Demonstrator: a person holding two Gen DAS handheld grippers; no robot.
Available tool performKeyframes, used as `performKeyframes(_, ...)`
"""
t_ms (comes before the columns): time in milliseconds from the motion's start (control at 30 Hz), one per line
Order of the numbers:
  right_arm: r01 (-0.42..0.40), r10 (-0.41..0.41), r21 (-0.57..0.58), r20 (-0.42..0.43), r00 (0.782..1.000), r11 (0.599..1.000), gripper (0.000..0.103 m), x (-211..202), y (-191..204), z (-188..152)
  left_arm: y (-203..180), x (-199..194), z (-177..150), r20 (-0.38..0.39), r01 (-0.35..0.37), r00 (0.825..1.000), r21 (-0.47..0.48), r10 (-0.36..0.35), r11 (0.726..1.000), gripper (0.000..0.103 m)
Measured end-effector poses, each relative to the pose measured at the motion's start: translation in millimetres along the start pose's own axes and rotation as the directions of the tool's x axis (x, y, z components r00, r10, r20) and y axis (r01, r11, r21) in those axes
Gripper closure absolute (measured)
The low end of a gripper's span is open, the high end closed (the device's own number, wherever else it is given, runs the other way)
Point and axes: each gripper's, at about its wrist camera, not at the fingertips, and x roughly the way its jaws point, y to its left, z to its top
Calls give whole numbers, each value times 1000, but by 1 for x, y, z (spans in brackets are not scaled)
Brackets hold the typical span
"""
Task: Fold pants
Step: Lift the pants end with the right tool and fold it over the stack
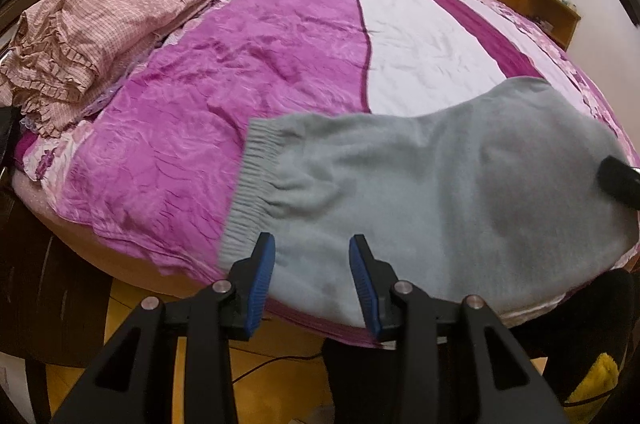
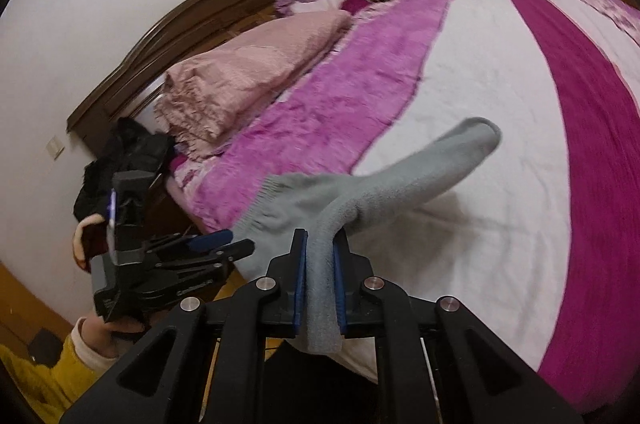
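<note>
Grey pants (image 1: 440, 192) on near edge of bed (image 1: 240, 72).
Right gripper (image 2: 320, 244) clenched on a pants fold, lifted off bed. Left gripper (image 1: 312, 248) released, jaws apart above waistband (image 1: 248, 184).

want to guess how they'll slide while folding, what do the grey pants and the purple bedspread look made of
Grey pants: apparently a soft, fuzzy knit, fleece or brushed wool, matte, with a ribbed elastic waistband. Purple bedspread: seemingly plush, velvet-like fabric; its sheen and crushed pile suggest short synthetic nap, with an embossed rose pattern. The exact fibre cannot be told.
</note>
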Motion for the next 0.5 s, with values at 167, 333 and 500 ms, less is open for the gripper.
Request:
performKeyframes(167, -64, 64, -35, -15, 998, 997, 98, 16, 20, 19, 21, -2, 6, 5, -11, 1000, -23, 12, 1000, 63)
performKeyframes(333, -121, 119, -73, -33, 992, 990, 98, 36, 45, 33, 40, 1, 8, 0, -52, 999, -23, 52, 998, 63)
performKeyframes(500, -162, 161, -73, -22, 987, 984, 99, 57, 63, 40, 63, 7, 10, -6, -77, 997, -52, 76, 996, 63)
